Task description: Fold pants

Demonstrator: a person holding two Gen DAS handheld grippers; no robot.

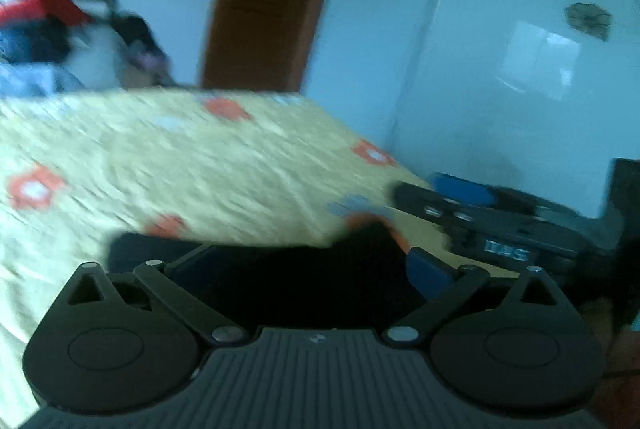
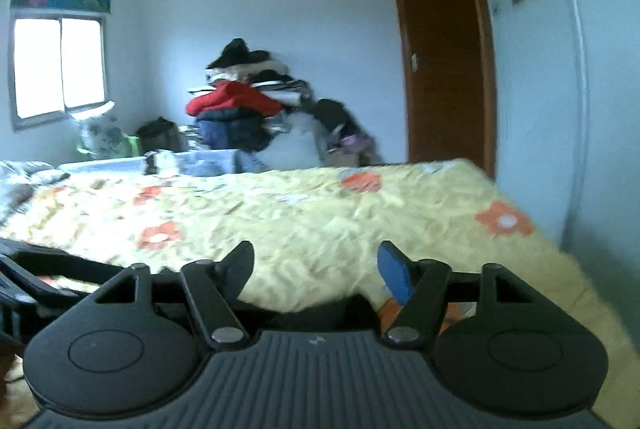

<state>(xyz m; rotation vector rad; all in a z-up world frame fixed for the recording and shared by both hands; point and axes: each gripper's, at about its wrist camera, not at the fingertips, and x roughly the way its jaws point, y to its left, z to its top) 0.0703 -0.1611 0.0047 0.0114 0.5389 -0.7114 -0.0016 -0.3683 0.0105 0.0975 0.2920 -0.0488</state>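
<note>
Black pants [image 1: 304, 281]: bunched between left claw [image 1: 308, 269] fingers, gripped; long axis unclear, blurred.
Right claw [image 2: 316, 265]: open, over yellow bed [image 2: 320, 221].

Each unit shares one construction. The left gripper [image 1: 304, 269] and right gripper [image 2: 316, 269] have a dark grey, vertically ribbed central housing carrying a small pale emblem at its top edge. Two matte black teardrop-shaped plates flank the housing, each embossed with a shallow oval and pierced by a triangular cut-out near its tip. Black linkage bars pivot on round silver pins. The inner finger pads [image 2: 394, 275] are blue. In the left wrist view, white lettering on the other gripper's body is blurred and unreadable.
</note>
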